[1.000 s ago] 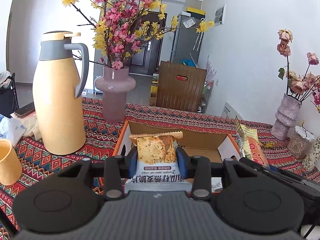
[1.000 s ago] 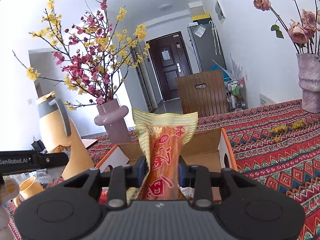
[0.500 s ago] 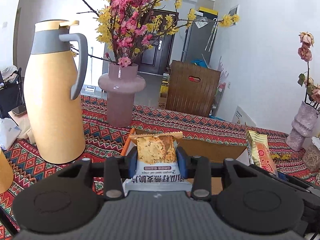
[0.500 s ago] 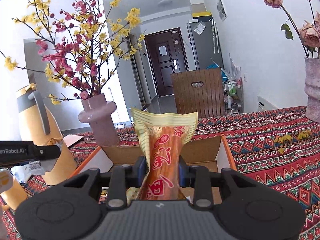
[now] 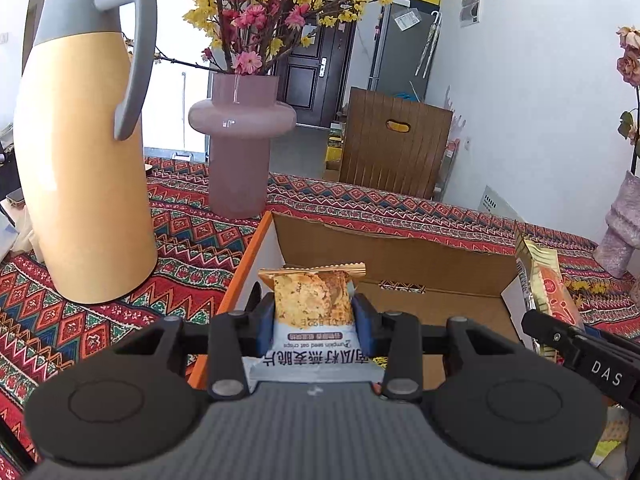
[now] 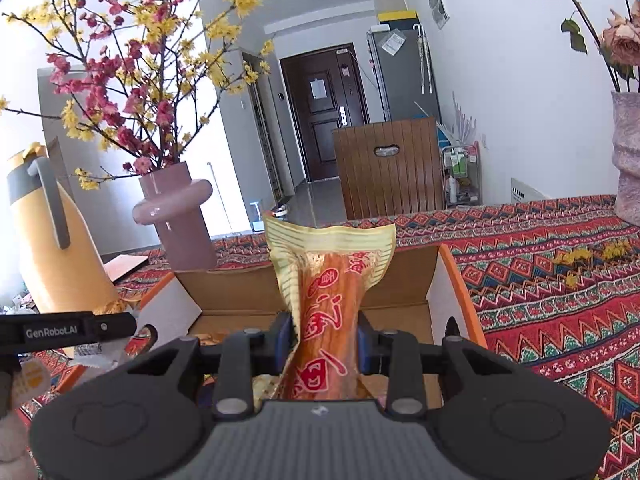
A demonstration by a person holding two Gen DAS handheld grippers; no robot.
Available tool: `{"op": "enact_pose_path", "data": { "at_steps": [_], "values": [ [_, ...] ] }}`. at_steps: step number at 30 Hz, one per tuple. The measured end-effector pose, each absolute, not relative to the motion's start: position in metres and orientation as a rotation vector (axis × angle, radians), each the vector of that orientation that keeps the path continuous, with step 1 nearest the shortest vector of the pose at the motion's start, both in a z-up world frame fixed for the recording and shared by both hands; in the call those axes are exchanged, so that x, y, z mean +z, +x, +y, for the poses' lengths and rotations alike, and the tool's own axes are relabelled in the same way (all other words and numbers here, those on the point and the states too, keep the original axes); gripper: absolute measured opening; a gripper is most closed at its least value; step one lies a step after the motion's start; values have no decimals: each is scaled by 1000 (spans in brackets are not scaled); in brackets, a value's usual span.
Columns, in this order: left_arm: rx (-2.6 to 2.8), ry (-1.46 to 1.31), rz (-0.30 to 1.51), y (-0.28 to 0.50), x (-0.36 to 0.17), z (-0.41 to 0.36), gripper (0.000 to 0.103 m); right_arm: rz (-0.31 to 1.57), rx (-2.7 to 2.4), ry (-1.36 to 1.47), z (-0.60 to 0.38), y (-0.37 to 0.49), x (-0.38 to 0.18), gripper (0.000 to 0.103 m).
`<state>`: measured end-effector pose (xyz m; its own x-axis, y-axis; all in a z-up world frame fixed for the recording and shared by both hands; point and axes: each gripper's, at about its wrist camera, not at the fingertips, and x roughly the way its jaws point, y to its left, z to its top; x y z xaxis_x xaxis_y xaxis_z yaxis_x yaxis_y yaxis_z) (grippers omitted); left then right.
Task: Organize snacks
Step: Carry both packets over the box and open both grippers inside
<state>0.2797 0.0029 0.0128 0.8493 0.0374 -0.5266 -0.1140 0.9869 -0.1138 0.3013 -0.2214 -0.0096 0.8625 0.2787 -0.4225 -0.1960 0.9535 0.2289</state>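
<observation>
My left gripper [image 5: 313,312] is shut on an oat crisp packet [image 5: 312,300], white and blue with a crisp pictured on it. It hangs over the left part of an open cardboard box [image 5: 400,256] with orange edges. My right gripper [image 6: 322,334] is shut on a long yellow and red sausage packet [image 6: 326,292], held upright over the same box [image 6: 404,272]. The sausage packet [image 5: 546,284] and the right gripper's finger show at the right of the left wrist view. The left gripper's finger [image 6: 68,330] shows at the left of the right wrist view.
A tall yellow thermos jug [image 5: 84,152] stands left of the box, a mauve vase [image 5: 240,136] with blossom branches behind it. Another vase [image 6: 626,160] with dried roses stands at the far right. The patterned tablecloth [image 6: 552,300] covers the table. A wooden chair back [image 5: 394,144] is beyond.
Both grippers have moved forward and down toward the box, each still holding its packet. The jug, vase and box look larger and closer.
</observation>
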Motion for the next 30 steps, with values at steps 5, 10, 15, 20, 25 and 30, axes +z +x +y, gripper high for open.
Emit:
{"op": "enact_pose_path", "data": {
  "at_steps": [5,10,15,20,25,30],
  "values": [
    [79,-130,539,276,11,2,44,484,240,188,-221,304,-13,39],
    [94,-137,491,268,17,4,88,482,201,218,-231,300,-13,71],
    [112,-148,435,255,25,6,103,438,181,238,-238,289,-6,103],
    [117,-151,431,253,27,6,103,416,189,220,-237,283,-2,103],
    [128,-146,408,248,34,4,103,406,202,207,-235,281,3,103],
    [141,-141,379,231,50,2,103,349,218,189,-234,265,17,103]
  ]
}}
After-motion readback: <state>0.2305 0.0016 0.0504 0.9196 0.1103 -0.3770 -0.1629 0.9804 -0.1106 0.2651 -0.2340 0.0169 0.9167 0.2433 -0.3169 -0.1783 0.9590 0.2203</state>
